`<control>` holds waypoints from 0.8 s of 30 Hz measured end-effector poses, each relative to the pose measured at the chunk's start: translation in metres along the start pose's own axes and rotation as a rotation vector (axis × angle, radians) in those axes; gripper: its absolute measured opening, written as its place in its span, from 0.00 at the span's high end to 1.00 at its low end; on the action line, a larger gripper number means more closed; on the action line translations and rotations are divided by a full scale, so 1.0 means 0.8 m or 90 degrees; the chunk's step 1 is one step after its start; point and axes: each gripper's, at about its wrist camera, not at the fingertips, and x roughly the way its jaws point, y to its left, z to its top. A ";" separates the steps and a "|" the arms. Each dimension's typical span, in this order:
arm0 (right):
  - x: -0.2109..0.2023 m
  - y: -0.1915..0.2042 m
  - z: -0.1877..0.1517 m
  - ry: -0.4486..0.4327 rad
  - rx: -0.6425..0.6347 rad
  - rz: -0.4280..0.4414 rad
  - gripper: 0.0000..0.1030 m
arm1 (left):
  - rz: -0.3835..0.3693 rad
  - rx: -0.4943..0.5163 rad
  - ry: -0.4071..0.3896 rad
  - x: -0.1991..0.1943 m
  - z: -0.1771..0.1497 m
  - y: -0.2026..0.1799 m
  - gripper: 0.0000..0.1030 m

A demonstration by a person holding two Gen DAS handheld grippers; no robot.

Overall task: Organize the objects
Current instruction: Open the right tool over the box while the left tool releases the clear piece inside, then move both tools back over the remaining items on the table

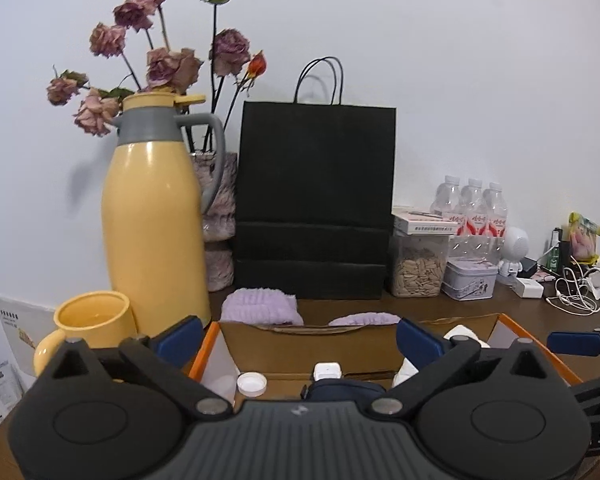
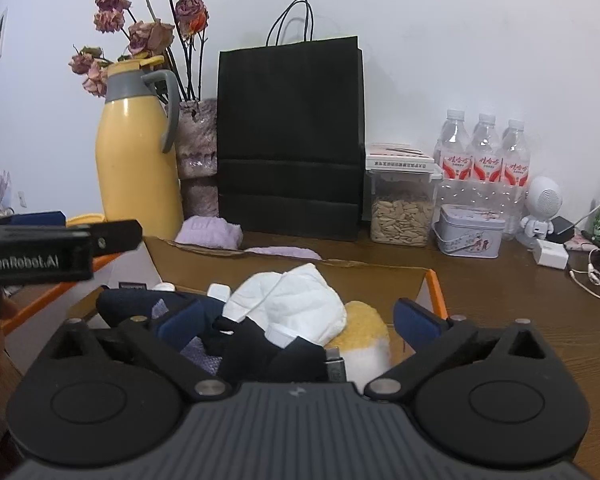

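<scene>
The left hand-held gripper (image 1: 300,340) is pointing slightly downward, jaws gaping wide with nothing gripped. The right hand-held gripper (image 2: 300,322), at its three o'clock, is gaping likewise, also gripping nothing.

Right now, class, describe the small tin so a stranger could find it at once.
Start at the tall black paper bag against the wall. To its right stands a clear jar of seeds, and right of that sits the tin: low, pale lilac, lidded, the only metal box there.

left gripper (image 1: 300,340) black, grey ribbed | blue pads (image 1: 418,340) | possibly "GenRobot.AI" lettering
</scene>
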 end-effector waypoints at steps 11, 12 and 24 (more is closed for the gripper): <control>-0.009 0.001 0.000 -0.009 -0.006 -0.012 0.00 | 0.008 0.003 0.008 -0.004 -0.005 -0.003 0.00; -0.012 0.002 -0.001 -0.012 -0.007 -0.014 0.00 | 0.008 0.002 0.006 -0.006 -0.005 -0.003 0.00; -0.057 0.015 -0.011 -0.063 -0.035 -0.034 0.00 | 0.018 0.011 -0.024 -0.046 -0.019 -0.007 0.00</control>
